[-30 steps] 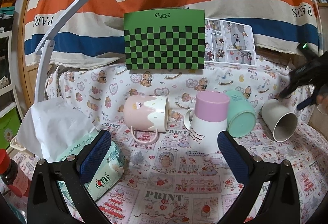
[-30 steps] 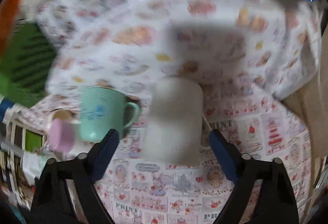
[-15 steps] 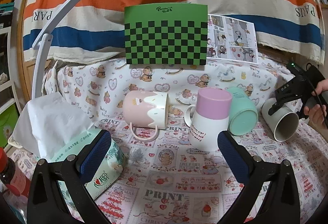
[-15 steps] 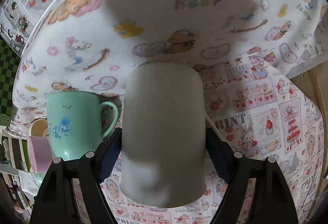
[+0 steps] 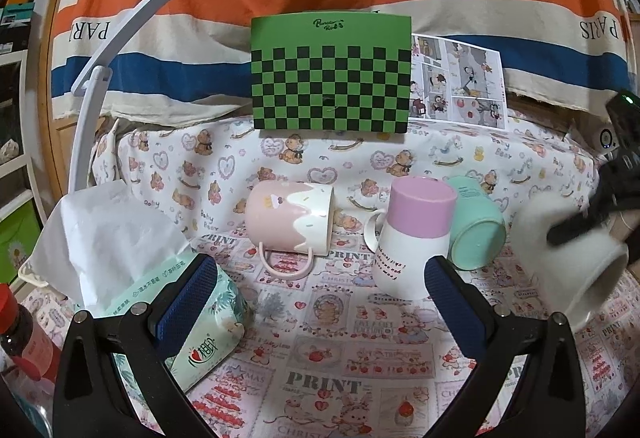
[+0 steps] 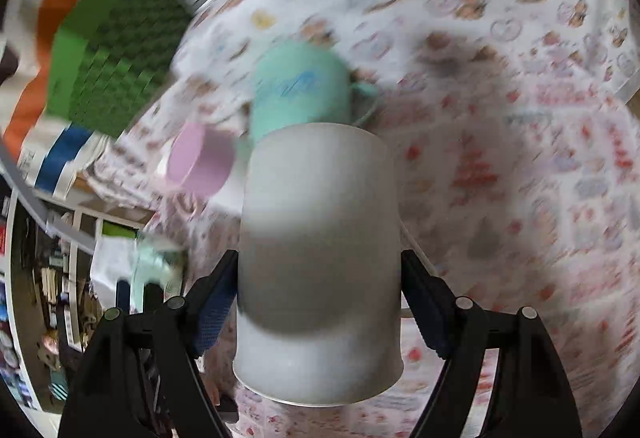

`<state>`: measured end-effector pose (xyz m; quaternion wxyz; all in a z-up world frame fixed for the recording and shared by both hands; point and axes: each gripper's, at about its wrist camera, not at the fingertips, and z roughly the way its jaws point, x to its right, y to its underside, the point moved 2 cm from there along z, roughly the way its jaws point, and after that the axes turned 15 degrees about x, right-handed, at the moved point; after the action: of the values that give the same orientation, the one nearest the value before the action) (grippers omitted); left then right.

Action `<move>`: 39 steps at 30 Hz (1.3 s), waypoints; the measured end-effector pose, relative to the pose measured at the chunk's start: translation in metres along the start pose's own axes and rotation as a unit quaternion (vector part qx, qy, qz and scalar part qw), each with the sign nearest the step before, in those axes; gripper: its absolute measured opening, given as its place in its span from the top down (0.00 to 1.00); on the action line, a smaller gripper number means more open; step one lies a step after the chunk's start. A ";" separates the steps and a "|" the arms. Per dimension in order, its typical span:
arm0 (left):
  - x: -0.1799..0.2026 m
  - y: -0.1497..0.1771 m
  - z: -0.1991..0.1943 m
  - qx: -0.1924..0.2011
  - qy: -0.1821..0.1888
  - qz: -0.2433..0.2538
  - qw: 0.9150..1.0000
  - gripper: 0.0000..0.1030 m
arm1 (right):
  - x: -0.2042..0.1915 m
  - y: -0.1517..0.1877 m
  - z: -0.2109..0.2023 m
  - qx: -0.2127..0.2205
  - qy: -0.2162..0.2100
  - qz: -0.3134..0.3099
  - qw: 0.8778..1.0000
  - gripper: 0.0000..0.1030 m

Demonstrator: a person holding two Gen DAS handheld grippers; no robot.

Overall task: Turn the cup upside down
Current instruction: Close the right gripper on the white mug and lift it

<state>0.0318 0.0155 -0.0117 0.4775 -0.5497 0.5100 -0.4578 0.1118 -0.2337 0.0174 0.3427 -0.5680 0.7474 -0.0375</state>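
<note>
My right gripper (image 6: pixel 320 290) is shut on a plain white cup (image 6: pixel 320 258) and holds it lifted off the cloth, tilted, mouth toward the camera. In the left wrist view the white cup (image 5: pixel 568 262) is blurred at the far right with the right gripper (image 5: pixel 592 217) across it. My left gripper (image 5: pixel 320 294) is open and empty, low over the front of the table. A pink-and-white mug (image 5: pixel 290 222) lies on its side. A pink-topped white mug (image 5: pixel 412 238) stands upside down. A mint mug (image 5: pixel 476 226) lies on its side.
A tissue pack (image 5: pixel 168 290) sits at the front left, a red-capped bottle (image 5: pixel 20 334) beside it. A green checkered board (image 5: pixel 330 73) and a comic sheet (image 5: pixel 456 77) stand at the back. A white curved lamp arm (image 5: pixel 120 37) rises on the left.
The right gripper has lifted the white cup off the cloth and is swinging it, blurring its view. The left gripper has stayed still.
</note>
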 end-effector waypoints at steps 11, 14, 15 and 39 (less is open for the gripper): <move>-0.003 0.001 0.001 -0.004 -0.009 -0.003 1.000 0.00 | -0.022 0.039 0.036 -0.004 0.007 -0.028 1.000 0.22; -0.004 0.001 0.003 -0.008 -0.011 -0.005 1.000 0.00 | -0.026 0.037 0.047 0.004 0.010 -0.029 1.000 0.22; -0.004 0.001 0.004 -0.010 -0.011 -0.006 1.000 0.00 | -0.023 0.034 0.044 0.009 0.010 -0.031 0.999 0.22; 0.004 -0.001 -0.005 0.014 -0.004 0.007 1.000 0.00 | 0.027 0.012 -0.044 0.250 0.022 -0.199 0.947 0.00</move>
<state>0.0275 0.0116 -0.0095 0.4904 -0.5414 0.5055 -0.4592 0.0738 -0.2678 0.0330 0.4428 -0.6004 0.5928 -0.3033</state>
